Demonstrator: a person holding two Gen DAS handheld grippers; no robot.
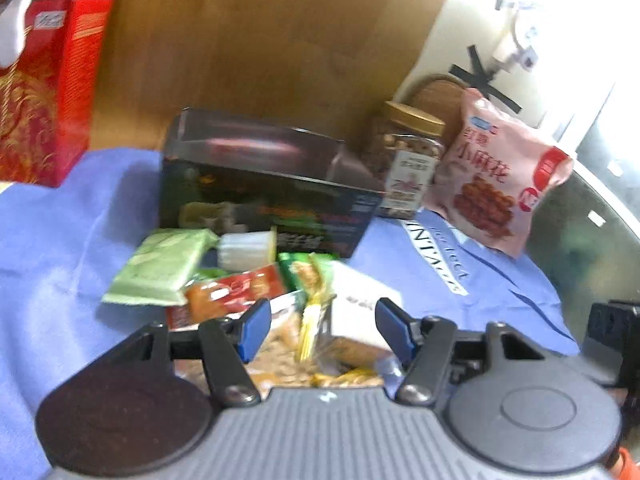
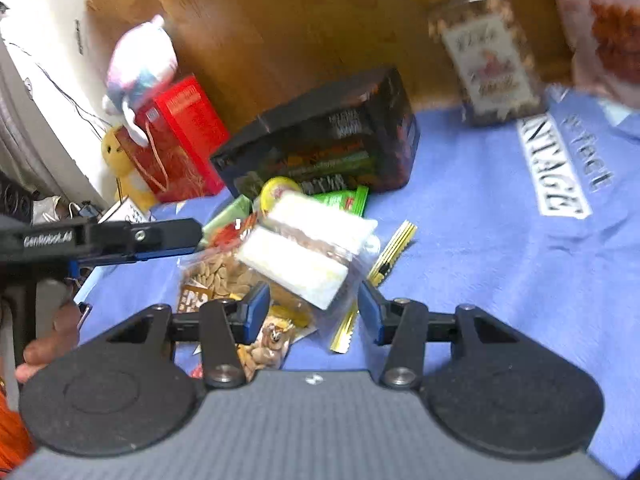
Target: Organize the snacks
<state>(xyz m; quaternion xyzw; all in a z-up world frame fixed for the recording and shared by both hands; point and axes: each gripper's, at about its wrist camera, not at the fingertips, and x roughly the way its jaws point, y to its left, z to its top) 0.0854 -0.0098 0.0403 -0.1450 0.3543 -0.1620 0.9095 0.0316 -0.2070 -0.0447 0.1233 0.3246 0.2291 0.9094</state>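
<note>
Blue-clothed bench: snack packets, light, crinkly, slippery; grasp edges. My left gripper and right gripper wide open, empty.

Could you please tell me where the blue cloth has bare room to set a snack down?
Bare blue cloth lies right of the snack pile, below the nut jar. Another patch lies left of the pile, before the red box. Crowded between pile and black box.

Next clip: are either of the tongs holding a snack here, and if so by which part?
Nothing is held. The left tongs and right tongs are both open above the snack pile; in neither view do the pads press on a packet.
</note>
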